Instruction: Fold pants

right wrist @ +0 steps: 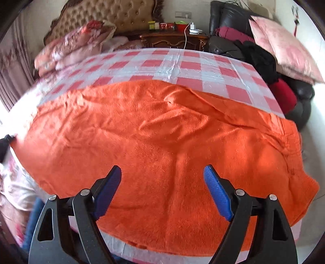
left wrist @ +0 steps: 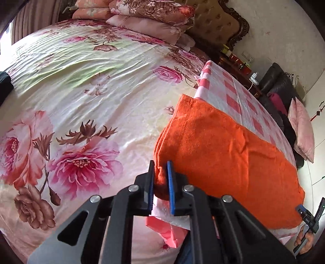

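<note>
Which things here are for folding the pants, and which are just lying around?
For the job:
orange pants
left gripper, shut on a corner of the pants
right gripper, open above them
checked cloth under the pants

Just lying about:
stacked quilts
pink pillow
wooden nightstand

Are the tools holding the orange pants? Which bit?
The left tool pinches the orange pants at a bunched corner of the near end. The right tool is open above the pants, holding nothing.
</note>
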{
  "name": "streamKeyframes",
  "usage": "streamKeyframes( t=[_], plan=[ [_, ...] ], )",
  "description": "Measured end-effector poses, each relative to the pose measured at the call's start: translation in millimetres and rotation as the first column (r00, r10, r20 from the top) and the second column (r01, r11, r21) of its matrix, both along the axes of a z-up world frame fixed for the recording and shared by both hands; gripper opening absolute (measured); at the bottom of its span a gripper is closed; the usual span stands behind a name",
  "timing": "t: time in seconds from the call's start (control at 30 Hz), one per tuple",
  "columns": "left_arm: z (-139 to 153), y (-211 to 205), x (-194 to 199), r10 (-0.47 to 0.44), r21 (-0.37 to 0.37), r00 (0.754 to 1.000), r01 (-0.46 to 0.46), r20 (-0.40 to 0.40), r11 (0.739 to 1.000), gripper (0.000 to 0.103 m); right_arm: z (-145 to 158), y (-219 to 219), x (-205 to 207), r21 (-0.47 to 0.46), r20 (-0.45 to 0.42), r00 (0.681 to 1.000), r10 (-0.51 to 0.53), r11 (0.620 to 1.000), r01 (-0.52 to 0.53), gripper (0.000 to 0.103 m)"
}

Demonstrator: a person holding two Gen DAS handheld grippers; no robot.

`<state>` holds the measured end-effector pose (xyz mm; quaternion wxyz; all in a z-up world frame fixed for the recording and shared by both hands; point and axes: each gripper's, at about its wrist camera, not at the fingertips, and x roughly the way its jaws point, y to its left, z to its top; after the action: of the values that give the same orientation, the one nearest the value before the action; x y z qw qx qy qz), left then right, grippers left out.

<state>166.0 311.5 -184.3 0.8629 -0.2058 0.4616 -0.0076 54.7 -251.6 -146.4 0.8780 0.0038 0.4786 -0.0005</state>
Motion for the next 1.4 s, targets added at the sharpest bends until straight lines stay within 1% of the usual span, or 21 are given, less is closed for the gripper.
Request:
streamKeyframes(
  t=[0.13,0.23,0.3,0.37,0.43,0.5,0.57,0.6,0.67,0.73,0.83,0.87,0.93,1.0,1.03,1.1,1.13,1.17,1.23,1.33,1.4],
  plan=[
    [-4.5,11.1,4.8,0.043,-0.001,0.999,-0.043,-0.009,0.999,0.01,-15.4,11.5,3.1,-0.05,-0.031,0.999,-0.005,0.999,0.003,0.081],
    [-8.0,13.4,6.5,0.059,-0.013,0.998,-0.06,-0.022,0.998,0.012,-18.4,10.8,5.8,-0.018,-0.041,0.997,-0.062,0.998,0.061,0.088],
    [-9.3,16.9,4.0,0.093,-0.034,0.995,-0.093,-0.028,0.995,0.02,-17.7,12.7,6.5,-0.019,-0.044,0.997,-0.07,0.997,0.069,0.089],
    [-8.2,24.7,-4.3,0.144,-0.099,0.99,-0.144,-0.01,0.985,0.056,-18.1,13.8,7.4,-0.019,-0.046,0.996,-0.08,0.997,0.08,0.09],
    [-7.0,32.2,-17.1,0.198,-0.188,0.98,-0.191,0.02,0.963,0.06,-18.3,14.1,7.5,-0.02,-0.041,0.995,-0.086,0.996,0.085,0.09],
    [-9.2,33.0,-24.5,0.221,-0.226,0.975,-0.211,0.018,0.951,0.062,-18.3,14.0,7.0,-0.02,-0.04,0.995,-0.094,0.995,0.093,0.091],
    [-4.2,25.5,-29.2,0.227,-0.18,0.973,-0.219,0.029,0.959,0.062,-18.3,14.4,6.5,-0.021,-0.038,0.995,-0.097,0.995,0.096,0.092],
    [2.8,18.5,-30.6,0.221,-0.122,0.974,-0.213,0.054,0.969,0.062,-18.3,14.4,6.2,-0.02,-0.039,0.995,-0.097,0.995,0.096,0.092],
    [26.4,-9.8,-31.5,0.144,0.053,0.978,-0.153,0.149,0.987,0.063,-18.4,14.5,6.2,-0.021,-0.038,0.995,-0.097,0.995,0.096,0.092],
    [44.9,-46.6,-26.4,0.028,0.212,0.98,-0.069,0.195,0.975,0.064,-18.5,14.2,6.1,-0.02,-0.037,0.994,-0.099,0.995,0.098,0.092],
    [53.1,-111.8,-14.3,-0.18,0.345,0.966,0.107,0.187,0.933,0.064,-18.6,14.6,6.4,-0.02,-0.04,0.993,-0.108,0.994,0.107,0.093],
    [49.0,-131.9,-7.7,-0.223,0.367,0.963,0.154,0.153,0.917,0.064,-18.1,14.7,7.1,-0.022,-0.046,0.992,-0.114,0.993,0.113,0.093],
    [32.0,-162.5,5.7,-0.302,0.355,0.951,0.261,0.063,0.898,0.064,-15.8,18.9,9.2,-0.043,-0.056,0.99,-0.127,0.991,0.125,0.092],
    [15.8,-179.1,12.9,-0.318,0.396,0.948,0.292,0.0,0.87,0.063,-6.8,35.8,10.7,-0.054,-0.032,0.997,-0.069,0.996,0.067,0.091],
    [9.2,-181.0,14.0,-0.316,0.406,0.949,0.291,-0.007,0.866,0.064,-1.8,44.0,10.8,-0.056,-0.012,0.999,-0.037,0.998,0.036,0.09],
    [7.6,-173.5,16.5,-0.3,0.368,0.954,0.278,0.002,0.887,0.065,14.2,70.2,12.7,-0.054,0.05,0.997,0.055,0.997,-0.052,0.09],
    [6.8,-169.6,16.3,-0.291,0.38,0.957,0.269,0.001,0.885,0.065,20.9,87.7,18.0,-0.04,0.063,0.992,0.109,0.993,-0.107,0.091],
    [6.9,-166.4,16.5,-0.29,0.39,0.957,0.266,0.004,0.882,0.065,24.4,101.2,24.2,-0.031,0.066,0.987,0.147,0.989,-0.145,0.091],
    [4.4,-154.4,18.3,-0.282,0.366,0.959,0.256,0.021,0.895,0.065,30.0,139.8,44.6,-0.021,0.075,0.97,0.233,0.972,-0.232,0.091],
    [5.4,-143.6,19.7,-0.291,0.376,0.956,0.253,0.046,0.891,0.065,27.5,195.0,76.0,-0.032,0.066,0.937,0.343,0.939,-0.341,0.09],
    [4.8,-139.5,19.5,-0.292,0.376,0.954,0.248,0.063,0.893,0.066,19.5,228.8,97.0,-0.023,0.045,0.919,0.391,0.92,-0.391,0.085]
  ],
)
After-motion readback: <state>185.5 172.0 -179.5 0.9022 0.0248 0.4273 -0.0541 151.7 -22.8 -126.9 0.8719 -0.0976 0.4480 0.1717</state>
